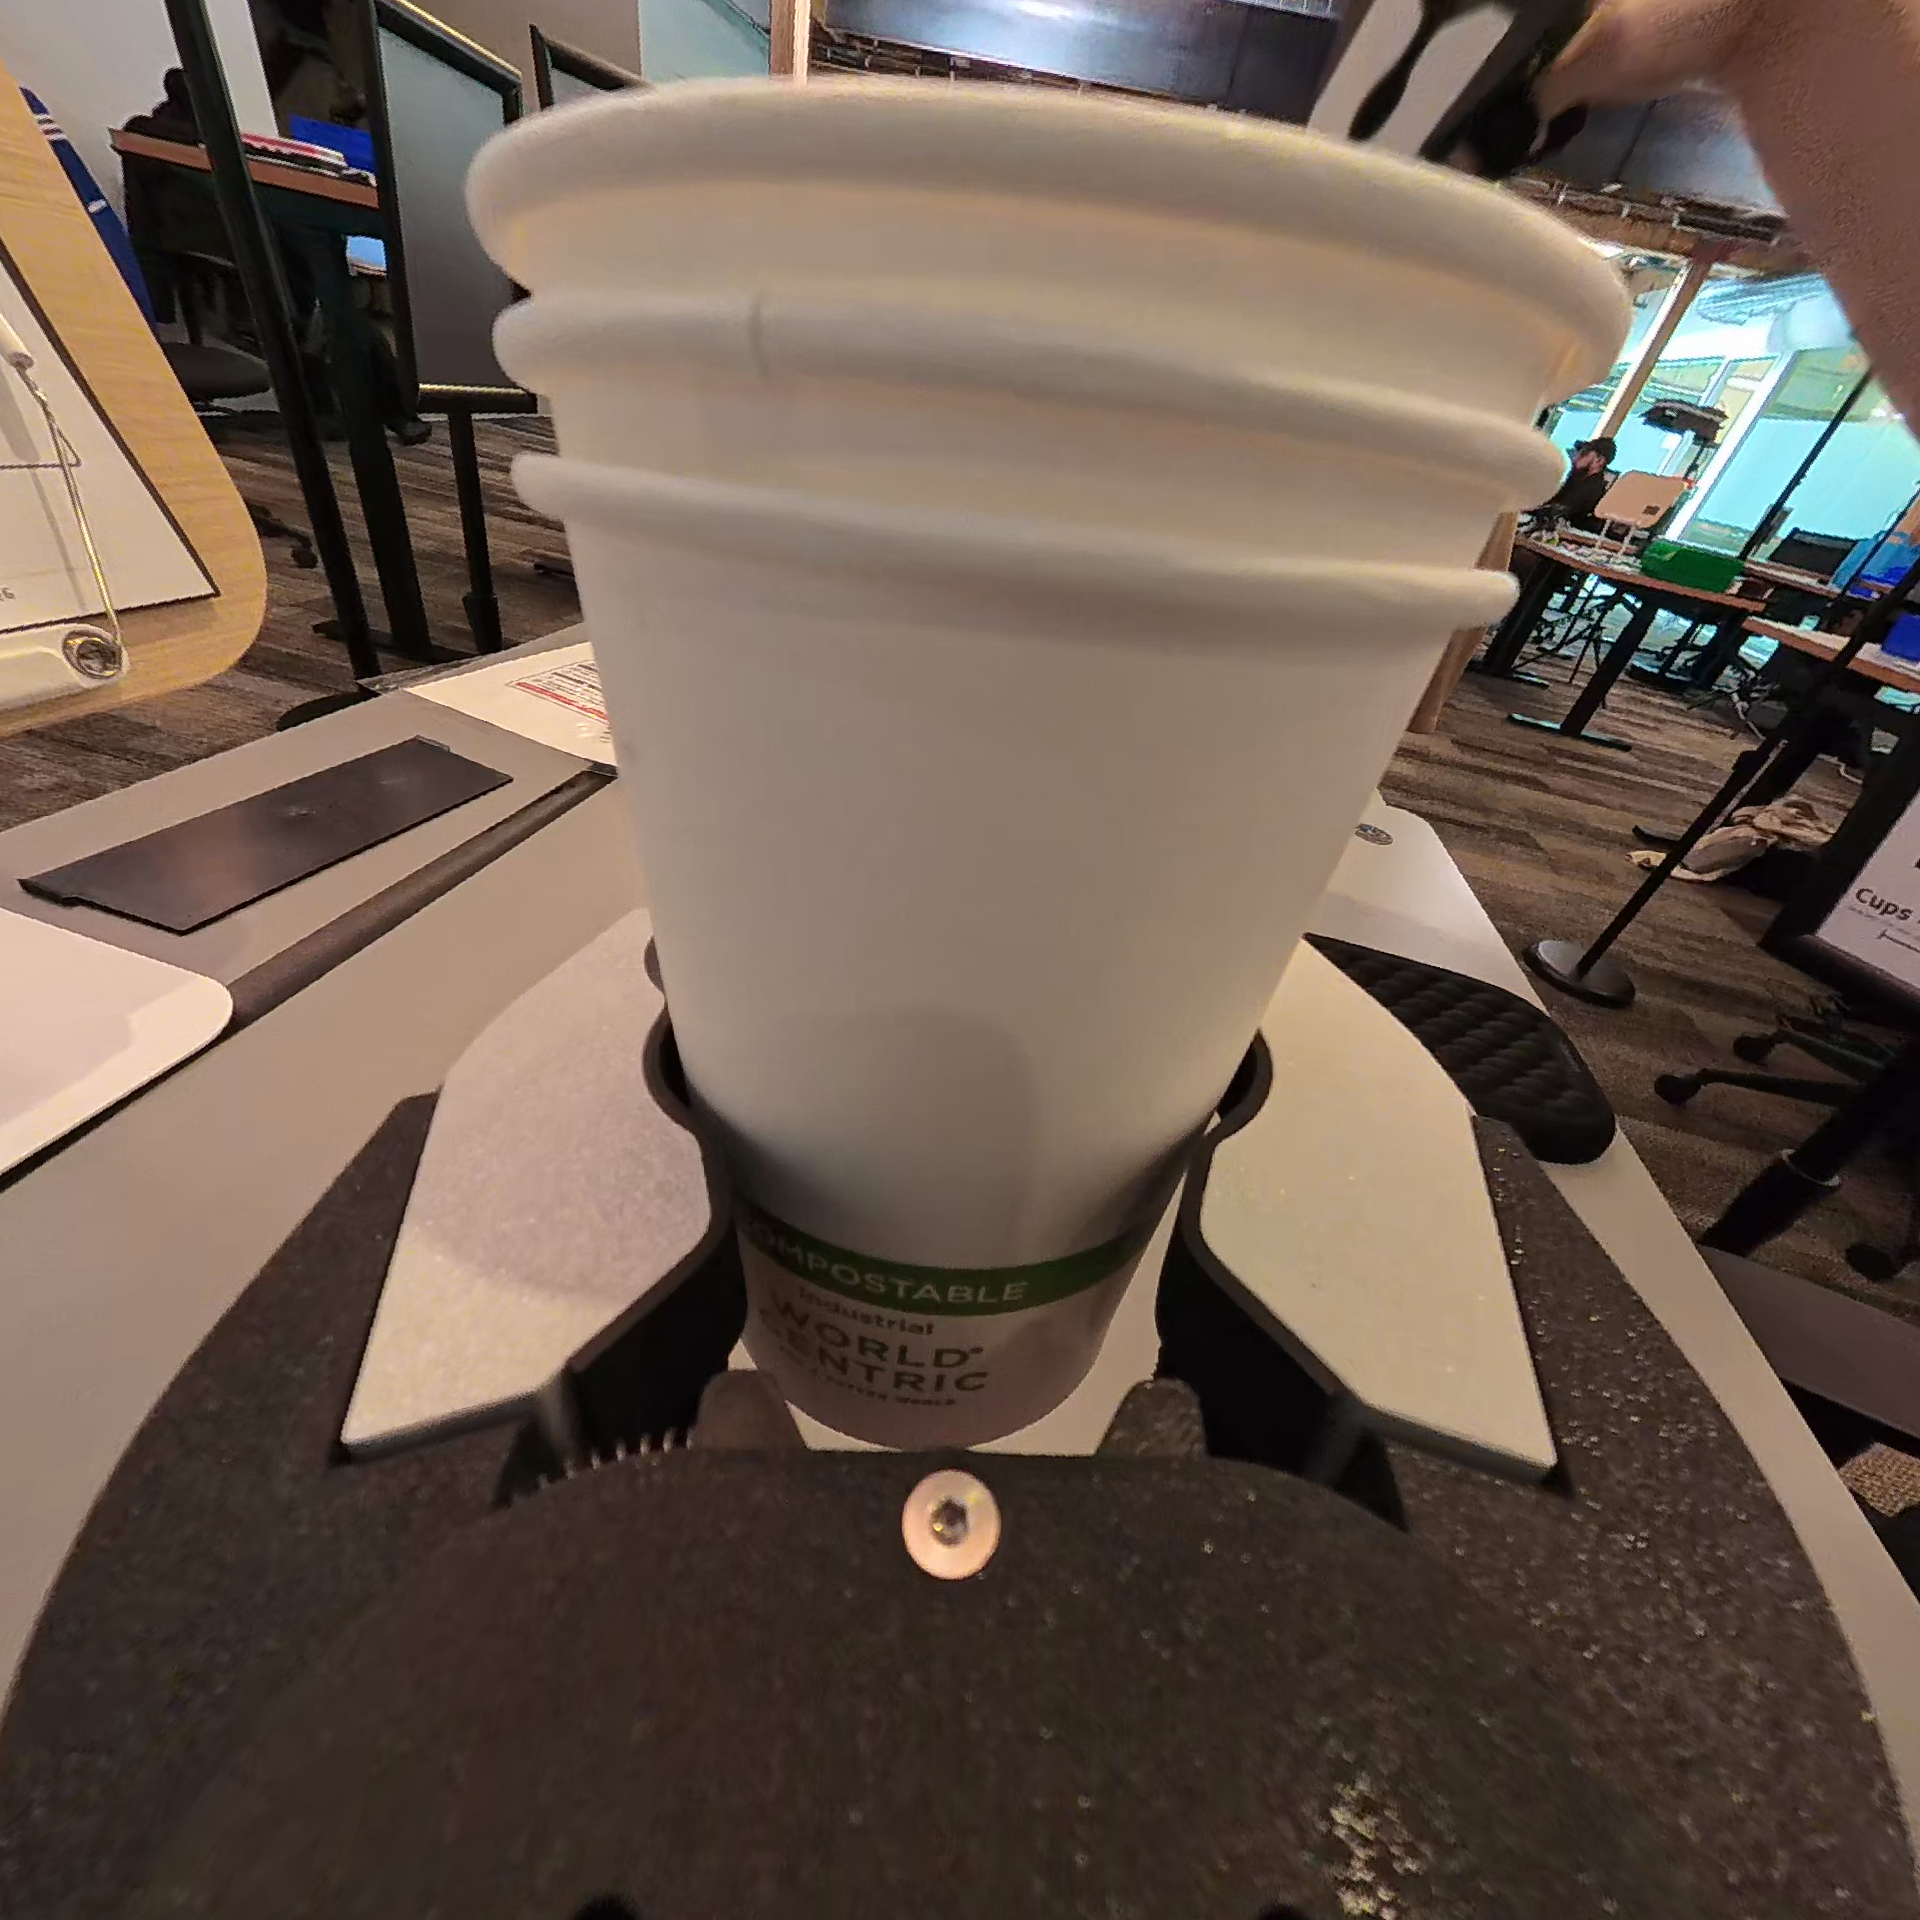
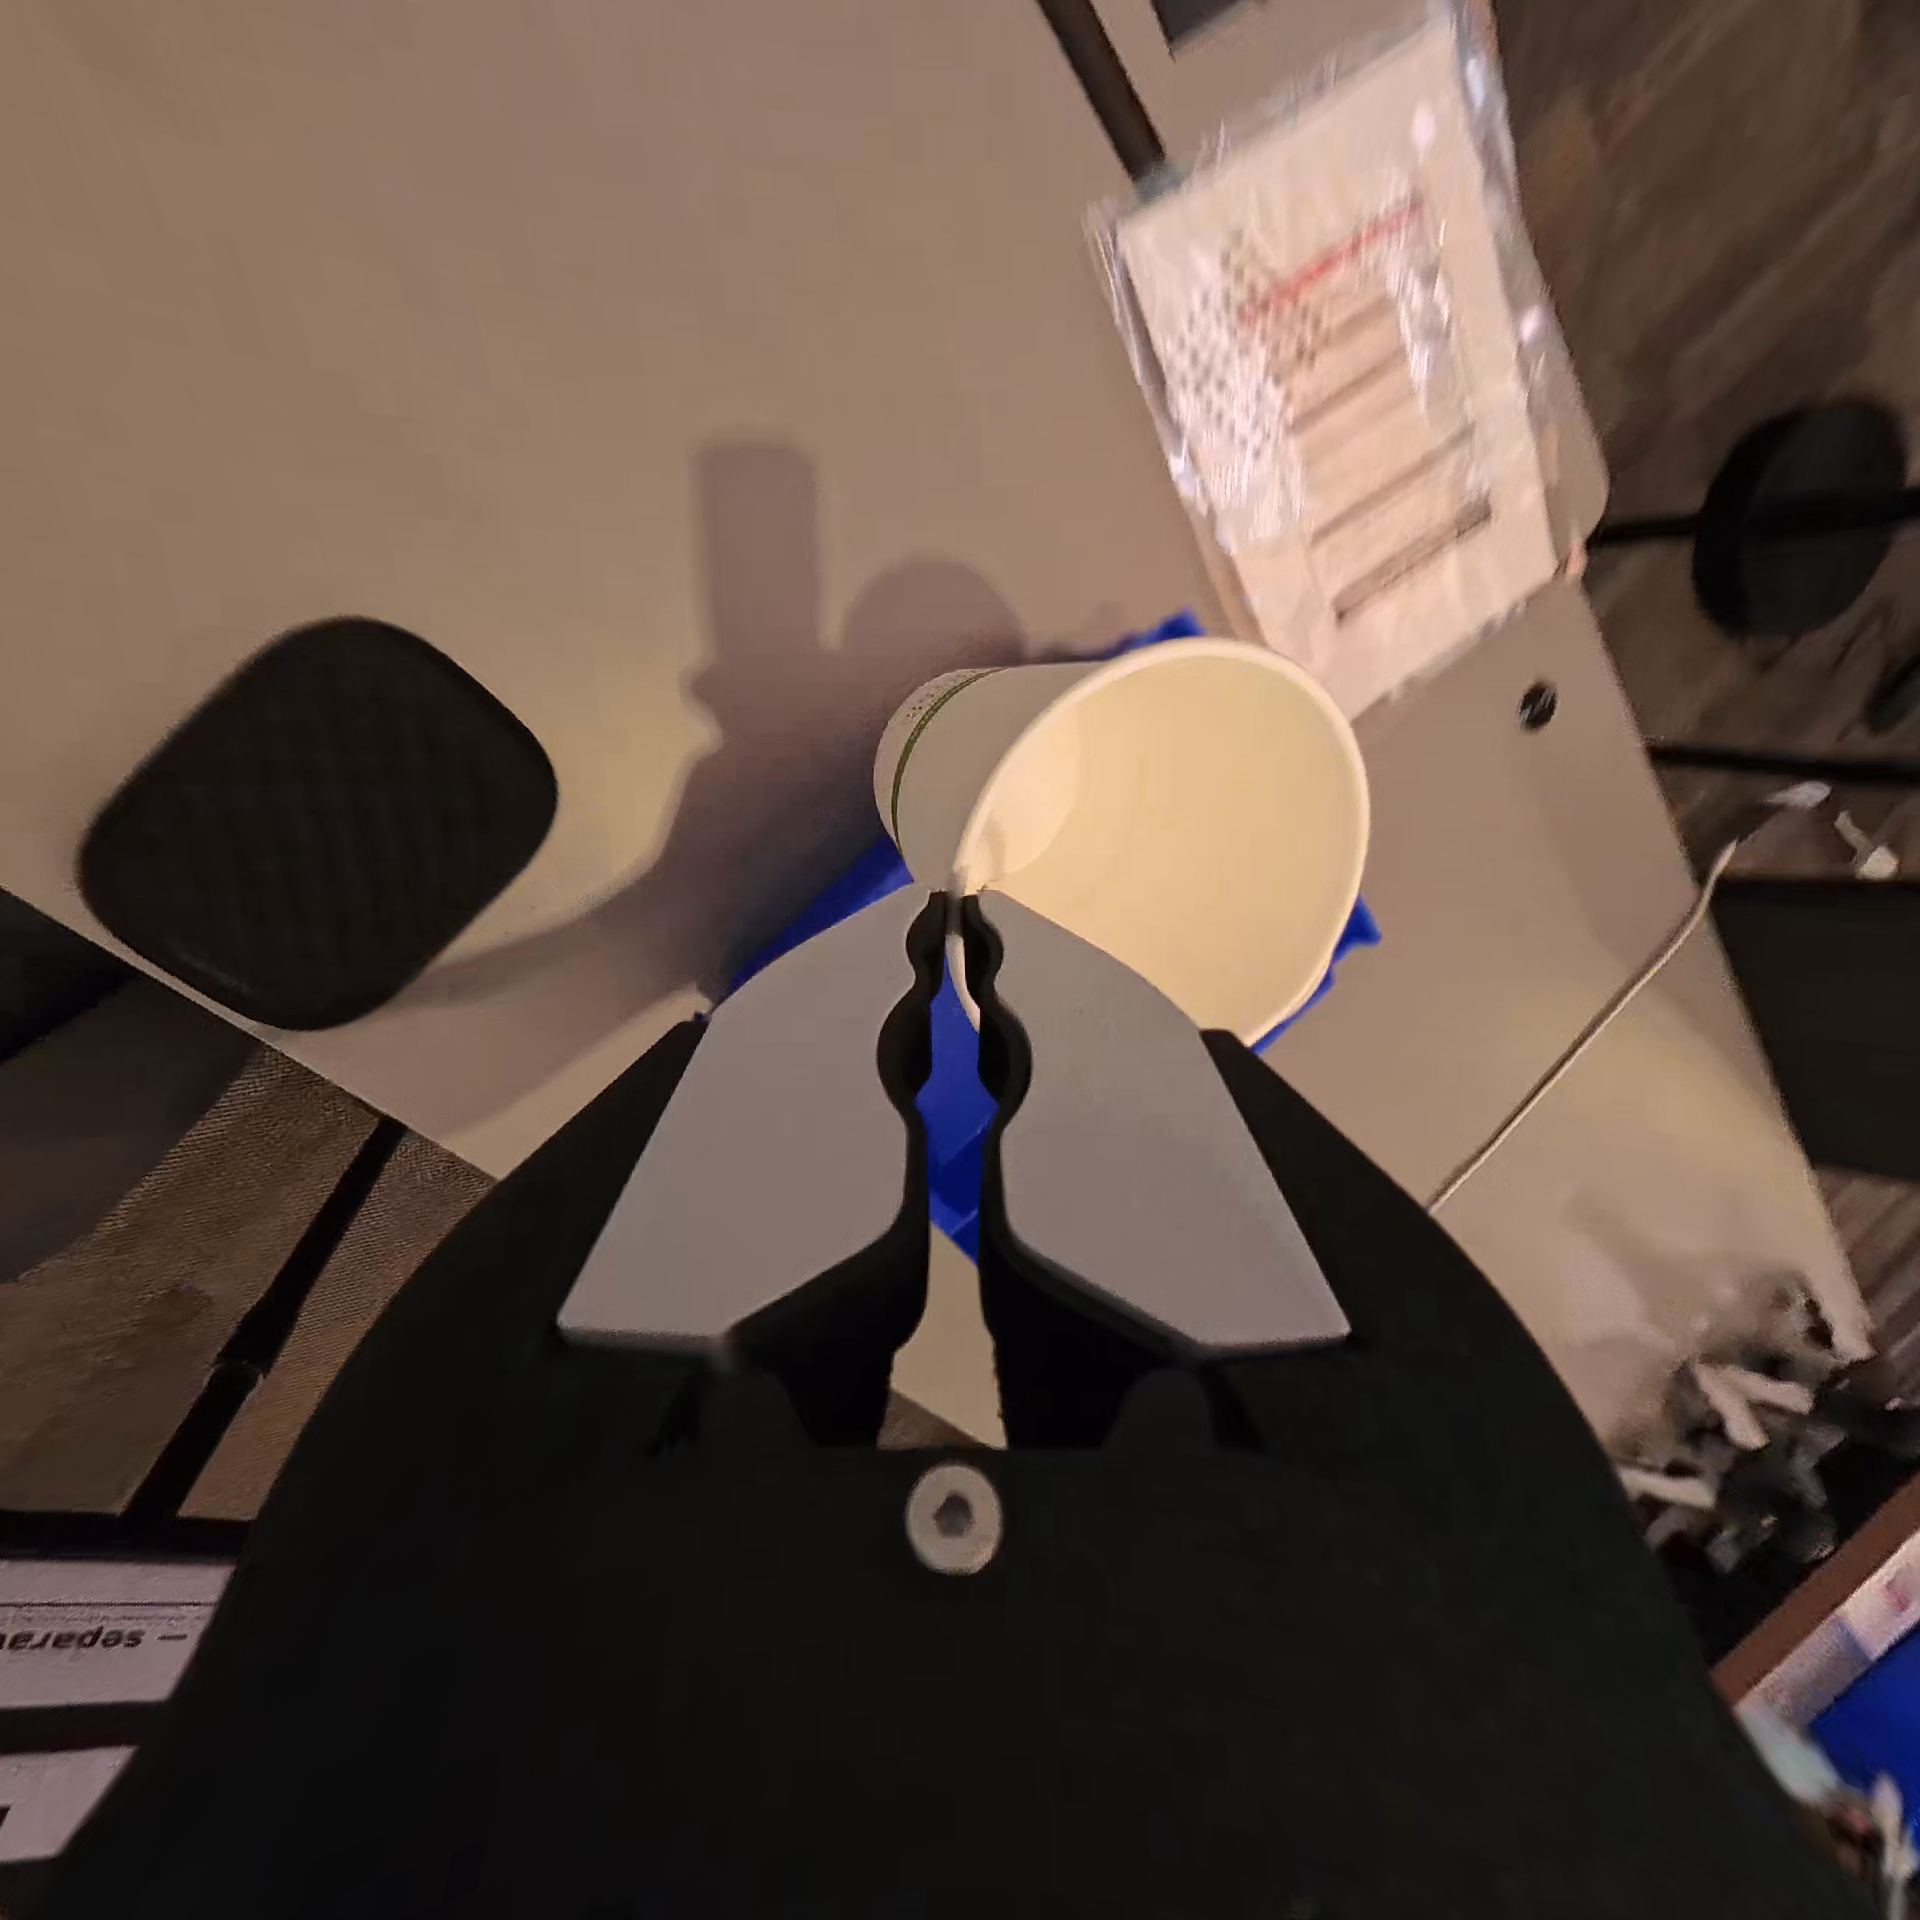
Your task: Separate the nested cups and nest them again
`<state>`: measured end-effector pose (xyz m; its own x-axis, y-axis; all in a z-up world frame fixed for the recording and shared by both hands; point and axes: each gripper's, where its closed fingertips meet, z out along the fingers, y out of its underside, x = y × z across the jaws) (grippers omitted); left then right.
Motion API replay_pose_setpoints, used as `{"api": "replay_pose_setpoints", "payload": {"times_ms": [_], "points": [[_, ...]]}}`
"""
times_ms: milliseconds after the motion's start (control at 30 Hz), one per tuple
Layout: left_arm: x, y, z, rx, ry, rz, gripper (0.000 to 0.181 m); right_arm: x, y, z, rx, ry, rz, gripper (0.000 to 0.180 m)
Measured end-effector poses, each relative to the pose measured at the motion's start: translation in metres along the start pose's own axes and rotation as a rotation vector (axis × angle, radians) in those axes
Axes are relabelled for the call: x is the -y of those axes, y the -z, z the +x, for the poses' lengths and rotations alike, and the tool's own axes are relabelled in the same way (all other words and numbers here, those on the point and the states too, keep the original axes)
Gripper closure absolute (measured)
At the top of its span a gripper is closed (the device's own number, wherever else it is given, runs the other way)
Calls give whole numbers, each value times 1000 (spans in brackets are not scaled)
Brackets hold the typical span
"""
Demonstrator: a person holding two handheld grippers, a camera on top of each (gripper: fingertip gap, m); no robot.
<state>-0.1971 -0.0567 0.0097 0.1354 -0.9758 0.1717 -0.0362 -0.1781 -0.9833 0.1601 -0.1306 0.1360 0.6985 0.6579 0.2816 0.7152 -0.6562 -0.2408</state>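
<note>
1. Left gripper (image 1: 956, 1174) is clamped around the lower part of a stack of nested cups (image 1: 997, 665), three rims showing, held upright over the grey table (image 1: 260, 1091).
2. Right gripper (image 2: 954, 906) is pinched nearly closed on the rim of a single cup (image 2: 1174, 821), tilted above a blue bin (image 2: 831, 925) near the table's edge.
3. A black pad (image 2: 317, 821) lies on the table too.

The left gripper (image 1: 961, 1122) is clamped around the lower wall of a stack of white paper cups (image 1: 997, 665). Three rolled rims are visible, one above another. The stack stands upright, above a grey table (image 1: 208, 1226). A black pad (image 1: 1475, 1049) lies on the table behind the stack.
</note>
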Motion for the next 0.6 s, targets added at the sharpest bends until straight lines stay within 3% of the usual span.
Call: {"api": "replay_pose_setpoints", "payload": {"times_ms": [300, 600], "points": [[-4, -6, 7, -16, -9, -16, 80, -124, -72, 35, -35, -194, -154, 177], [-2, -4, 4, -7, -3, -7, 80, -175, -128, 45, -69, -245, -220, 177]]}}
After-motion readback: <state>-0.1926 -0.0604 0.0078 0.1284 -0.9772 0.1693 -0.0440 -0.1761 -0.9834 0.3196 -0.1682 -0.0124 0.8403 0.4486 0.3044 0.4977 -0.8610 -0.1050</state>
